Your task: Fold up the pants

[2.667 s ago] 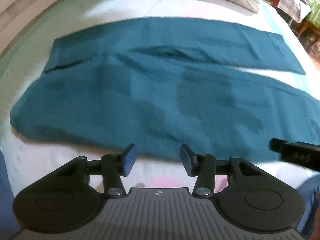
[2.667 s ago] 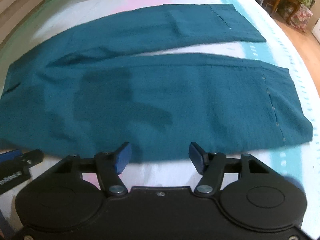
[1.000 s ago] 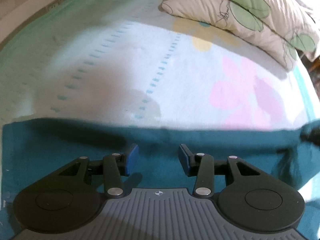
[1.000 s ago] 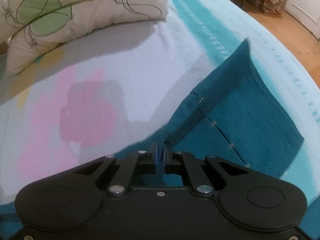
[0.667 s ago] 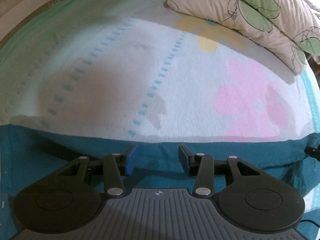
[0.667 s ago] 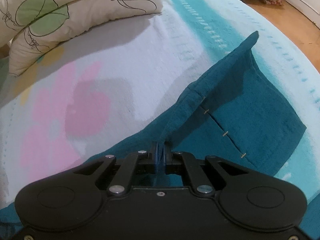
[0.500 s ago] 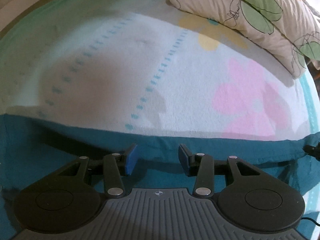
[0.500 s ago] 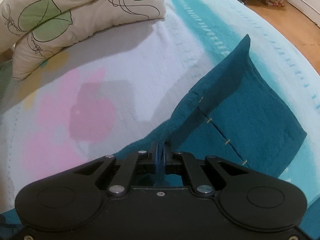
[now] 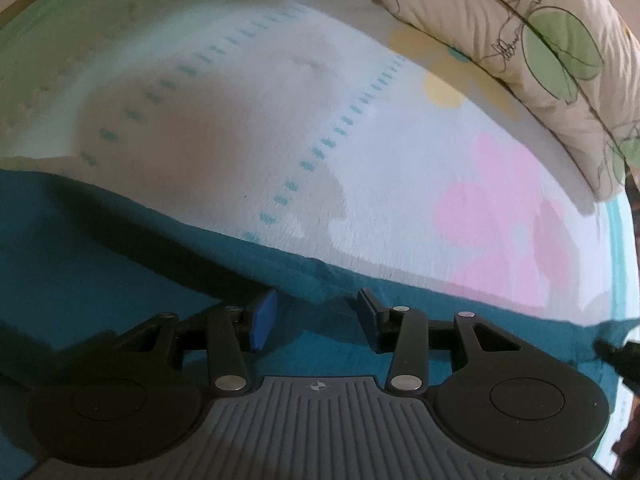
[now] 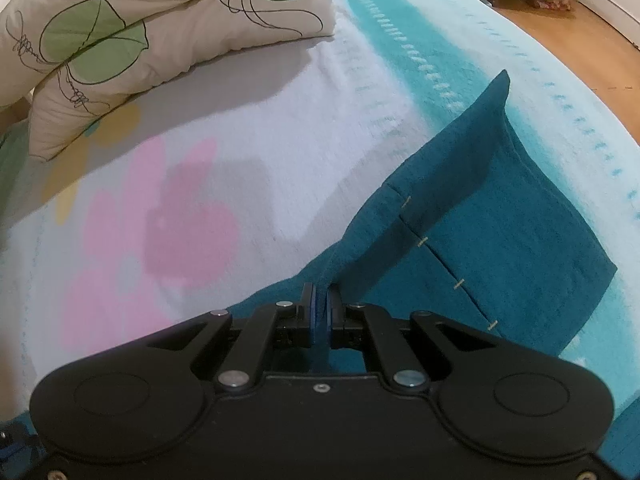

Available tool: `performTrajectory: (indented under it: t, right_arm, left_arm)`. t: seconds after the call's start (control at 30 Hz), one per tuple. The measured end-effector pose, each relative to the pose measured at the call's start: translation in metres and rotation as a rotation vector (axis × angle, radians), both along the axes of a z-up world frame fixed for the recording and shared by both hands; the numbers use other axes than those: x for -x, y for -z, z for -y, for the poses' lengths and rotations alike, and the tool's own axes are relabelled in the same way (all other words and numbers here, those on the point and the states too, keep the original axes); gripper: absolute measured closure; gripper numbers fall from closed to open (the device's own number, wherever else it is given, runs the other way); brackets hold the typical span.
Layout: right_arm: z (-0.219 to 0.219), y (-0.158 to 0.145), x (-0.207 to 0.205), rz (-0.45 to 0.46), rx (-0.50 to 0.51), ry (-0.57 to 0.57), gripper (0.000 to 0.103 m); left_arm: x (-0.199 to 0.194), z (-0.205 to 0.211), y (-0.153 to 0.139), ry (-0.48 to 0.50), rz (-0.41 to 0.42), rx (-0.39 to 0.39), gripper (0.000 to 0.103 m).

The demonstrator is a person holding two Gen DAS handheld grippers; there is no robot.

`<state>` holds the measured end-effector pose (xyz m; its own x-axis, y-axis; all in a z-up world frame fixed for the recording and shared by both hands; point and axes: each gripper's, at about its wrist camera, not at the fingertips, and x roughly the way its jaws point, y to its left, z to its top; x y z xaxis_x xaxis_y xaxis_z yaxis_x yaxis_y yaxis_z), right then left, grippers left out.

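Teal pants (image 9: pixel 120 264) lie on the bed, their far edge running across the lower part of the left wrist view. My left gripper (image 9: pixel 316 314) is open just above that edge, with a small raised fold of cloth between its blue pads, which stand well apart from it. My right gripper (image 10: pixel 321 300) is shut on the pants (image 10: pixel 500 232), pinching a ridge of cloth near the hem. The stitched hem end of the leg spreads out to its right, its far corner lifted. The dark tip of the right gripper (image 9: pixel 616 354) shows at the right edge of the left wrist view.
The bed sheet (image 9: pixel 240 120) is white with pink and yellow flowers and teal dashed lines. A leaf-print pillow (image 10: pixel 140 40) lies at the head of the bed, also the pillow (image 9: pixel 520 40) at top right. Wooden floor (image 10: pixel 580 20) lies beyond the bed's right side.
Both grippers crossed the spread pants to their far edge, and the right one shut on the cloth. Over the last second the left gripper rolled and sank slightly; the right one kept still.
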<state>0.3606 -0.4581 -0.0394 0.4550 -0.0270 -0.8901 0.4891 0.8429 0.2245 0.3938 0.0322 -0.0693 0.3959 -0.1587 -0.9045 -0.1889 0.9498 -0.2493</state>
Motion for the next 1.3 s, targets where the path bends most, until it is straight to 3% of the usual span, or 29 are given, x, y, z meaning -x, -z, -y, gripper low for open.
performTrajectory:
  t: [0.37,0.4,0.43,0.47,0.7,1.03,1.17,1.3]
  right_arm:
    - [0.001,0.005,0.008,-0.002,-0.008,-0.007,0.095]
    - [0.002,0.005,0.009,-0.003,-0.009,-0.009,0.095]
    - [0.002,0.004,0.010,-0.002,-0.009,-0.010,0.095]
    - [0.002,0.003,0.010,-0.001,-0.010,-0.010,0.095]
    - [0.001,-0.026,0.039,0.048,-0.005,-0.021,0.095]
    - [0.005,-0.086,0.155,0.106,-0.036,-0.023,0.095]
    - [0.000,-0.091,0.206,0.095,-0.050,-0.026,0.095]
    - [-0.011,-0.076,0.248,0.039,-0.059,-0.040,0.095]
  left_arm:
    - [-0.012,0.003,0.017,-0.081,-0.049,0.019,0.061]
    - [-0.011,0.002,0.019,-0.098,-0.046,0.023,0.065]
    - [-0.011,0.001,0.018,-0.117,-0.040,0.012,0.088]
    - [-0.009,0.001,0.017,-0.131,-0.037,-0.009,0.100]
    - [0.023,0.018,-0.034,0.001,0.085,-0.145,0.100]
    - [0.117,0.022,-0.099,0.128,0.179,-0.195,0.100]
    - [0.167,0.023,-0.107,0.173,0.207,-0.220,0.100]
    - [0.209,0.022,-0.103,0.202,0.204,-0.249,0.100]
